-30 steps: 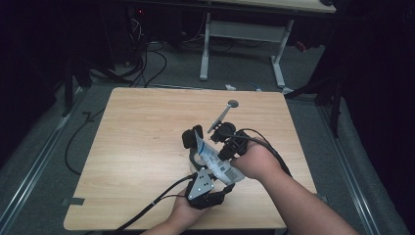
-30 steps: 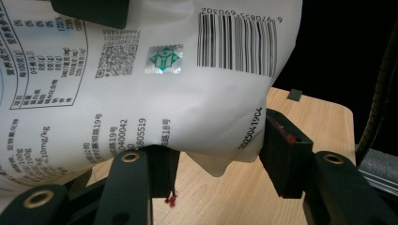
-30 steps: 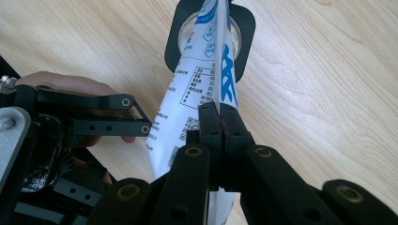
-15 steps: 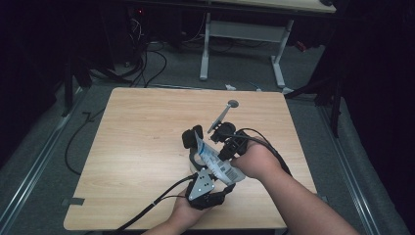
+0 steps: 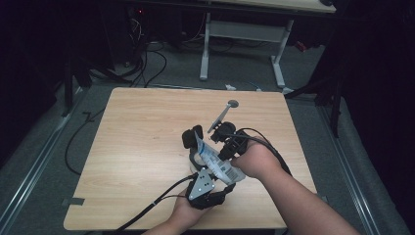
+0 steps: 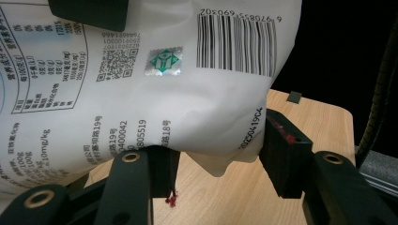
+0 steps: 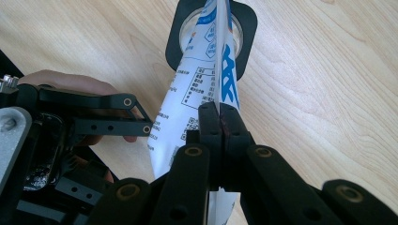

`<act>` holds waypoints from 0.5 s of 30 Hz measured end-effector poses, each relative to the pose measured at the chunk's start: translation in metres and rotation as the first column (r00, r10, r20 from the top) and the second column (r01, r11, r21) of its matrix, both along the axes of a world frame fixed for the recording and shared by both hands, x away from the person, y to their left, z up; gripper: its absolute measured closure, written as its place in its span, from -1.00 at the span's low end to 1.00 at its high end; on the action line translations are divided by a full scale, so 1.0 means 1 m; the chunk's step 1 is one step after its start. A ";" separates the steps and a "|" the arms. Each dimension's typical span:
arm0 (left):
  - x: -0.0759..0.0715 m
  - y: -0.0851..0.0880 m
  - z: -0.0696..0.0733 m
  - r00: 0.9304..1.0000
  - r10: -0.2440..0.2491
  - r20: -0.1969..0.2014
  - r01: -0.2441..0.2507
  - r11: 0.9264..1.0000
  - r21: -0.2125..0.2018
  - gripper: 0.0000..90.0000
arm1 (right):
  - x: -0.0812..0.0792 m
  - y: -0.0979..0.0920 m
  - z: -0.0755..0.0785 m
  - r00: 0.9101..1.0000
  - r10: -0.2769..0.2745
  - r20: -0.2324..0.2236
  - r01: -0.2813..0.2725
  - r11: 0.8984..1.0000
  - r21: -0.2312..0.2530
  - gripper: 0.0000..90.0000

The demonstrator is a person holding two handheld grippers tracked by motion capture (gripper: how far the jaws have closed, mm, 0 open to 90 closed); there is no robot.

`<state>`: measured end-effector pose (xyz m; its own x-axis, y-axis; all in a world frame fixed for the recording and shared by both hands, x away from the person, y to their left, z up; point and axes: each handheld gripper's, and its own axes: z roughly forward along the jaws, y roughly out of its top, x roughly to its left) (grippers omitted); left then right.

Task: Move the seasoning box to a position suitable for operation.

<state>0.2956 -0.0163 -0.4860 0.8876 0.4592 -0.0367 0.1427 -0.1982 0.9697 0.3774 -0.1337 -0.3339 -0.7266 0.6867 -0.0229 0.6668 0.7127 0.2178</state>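
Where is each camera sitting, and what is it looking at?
High view: sits above the table, looking forward and down; both forearms, the left gripper and right gripper show.
Left gripper view: rides the left gripper, looking along its jaws at the white bag.
Right gripper view: rides the right gripper, looking down at the bag and a black-rimmed container; a hand shows.
All three share the bag.

Dim lab: floor cables (image 5: 147,63), bare worktable (image 5: 142,142)
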 end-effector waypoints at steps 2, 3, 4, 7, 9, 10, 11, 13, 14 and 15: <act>0.000 0.000 0.000 1.000 0.000 0.002 0.000 1.000 0.000 0.15 | 0.000 0.000 0.000 1.000 -0.006 -0.004 0.006 1.000 -0.002 1.00; 0.000 0.000 0.000 1.000 -0.001 0.001 0.001 1.000 -0.001 0.15 | 0.000 0.000 0.000 1.000 -0.003 -0.004 0.003 1.000 -0.004 1.00; 0.000 0.000 0.000 1.000 -0.001 0.001 0.001 1.000 -0.001 0.15 | 0.000 0.000 0.000 1.000 -0.007 -0.004 0.006 1.000 -0.002 1.00; 0.000 -0.001 0.001 1.000 -0.001 -0.001 0.001 1.000 -0.004 0.15 | 0.000 0.000 0.001 1.000 -0.006 -0.004 0.006 1.000 -0.001 1.00; 0.001 0.000 0.001 1.000 -0.002 -0.001 0.002 1.000 -0.005 0.15 | 0.001 0.000 0.001 1.000 -0.003 -0.003 0.003 1.000 -0.001 1.00; 0.001 0.000 0.001 1.000 -0.002 -0.001 0.002 1.000 -0.004 0.15 | 0.001 0.000 0.001 1.000 -0.003 -0.002 0.003 1.000 -0.002 1.00; 0.001 0.000 0.001 1.000 -0.001 0.000 0.001 1.000 -0.004 0.15 | 0.001 0.000 0.001 1.000 -0.001 -0.001 0.001 1.000 -0.003 1.00; 0.001 0.000 0.002 1.000 0.000 -0.001 0.000 1.000 -0.007 0.15 | 0.000 0.001 0.002 1.000 -0.021 -0.006 0.021 1.000 -0.002 1.00; 0.002 0.000 0.002 1.000 0.001 0.000 -0.001 1.000 -0.008 0.15 | 0.001 0.001 0.002 1.000 -0.007 -0.001 0.007 1.000 -0.003 1.00; 0.002 0.000 0.003 1.000 0.002 0.001 -0.002 1.000 -0.008 0.15 | 0.002 0.001 0.003 1.000 -0.003 0.003 0.003 1.000 -0.005 1.00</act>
<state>0.2975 -0.0163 -0.4834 0.8867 0.4607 -0.0399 0.1424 -0.1899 0.9714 0.3789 -0.1327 -0.3312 -0.7246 0.6886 -0.0281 0.6681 0.7119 0.2165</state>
